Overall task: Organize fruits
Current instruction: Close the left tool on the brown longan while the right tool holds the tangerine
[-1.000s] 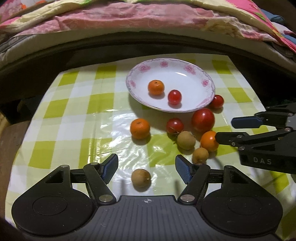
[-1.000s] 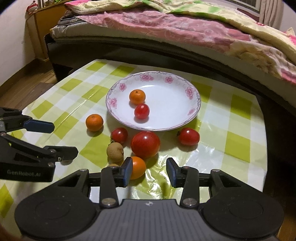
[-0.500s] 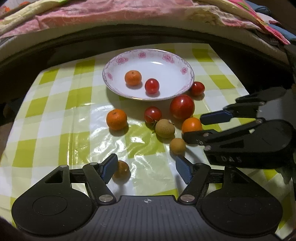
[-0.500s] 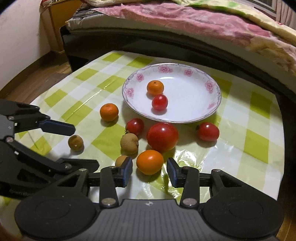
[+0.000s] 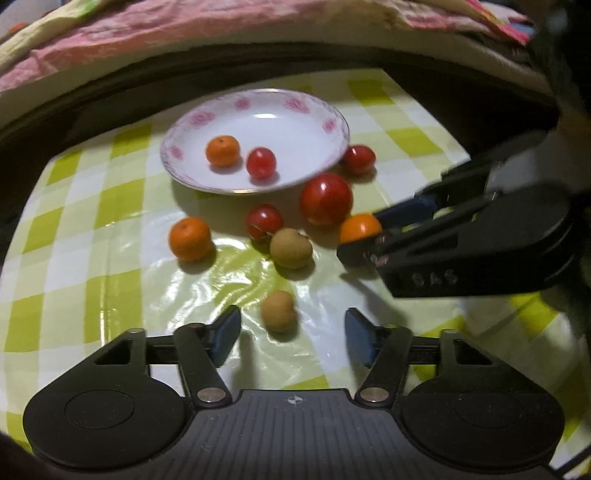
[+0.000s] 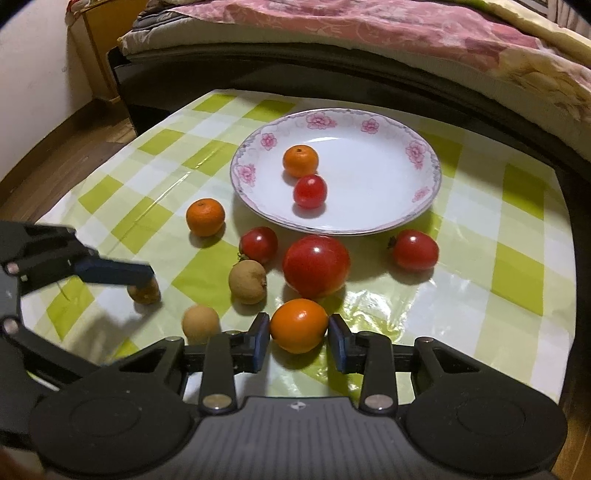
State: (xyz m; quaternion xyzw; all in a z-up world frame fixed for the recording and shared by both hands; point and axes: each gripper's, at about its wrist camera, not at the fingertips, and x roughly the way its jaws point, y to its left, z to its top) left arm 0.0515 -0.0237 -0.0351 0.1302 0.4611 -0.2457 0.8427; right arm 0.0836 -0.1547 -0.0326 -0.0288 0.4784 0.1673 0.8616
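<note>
At the near edge of the table (image 6: 517,266), my right gripper (image 6: 297,322) points down at the green-checked cloth. Its jaws are closing on an orange fruit (image 6: 298,330), and both blue pads already lie against its sides. The fruit sits on the cloth.

Towards the table's left edge, my left gripper (image 5: 292,314) is also tilted down. Its jaws are closing with a small longan (image 5: 277,310) between them, but in the left wrist view there is a gap on each side of the fruit, so nothing is clamped. From the right wrist view one blue finger crosses over the top of that longan; I cannot tell whether it touches.

Between my two grippers a pale longan (image 6: 201,323) lies just beside my right gripper's left finger. Just beyond it is a bigger longan (image 6: 247,280), touching or nearly touching a cherry tomato (image 6: 258,243). A large tomato (image 6: 316,266) stands just past the orange fruit, close to the plate's near rim. A second small tomato (image 6: 415,249) lies nearer the table's right edge, and a tangerine (image 6: 205,216) lies towards the left edge, beside the plate.

The plate (image 6: 415,151), white with pink flowers, sits towards the far edge. On it are a plated tangerine (image 6: 300,160) and a plated cherry tomato (image 6: 310,191), close together. Past the far edge is a bed (image 6: 406,29) with a pink quilt.
</note>
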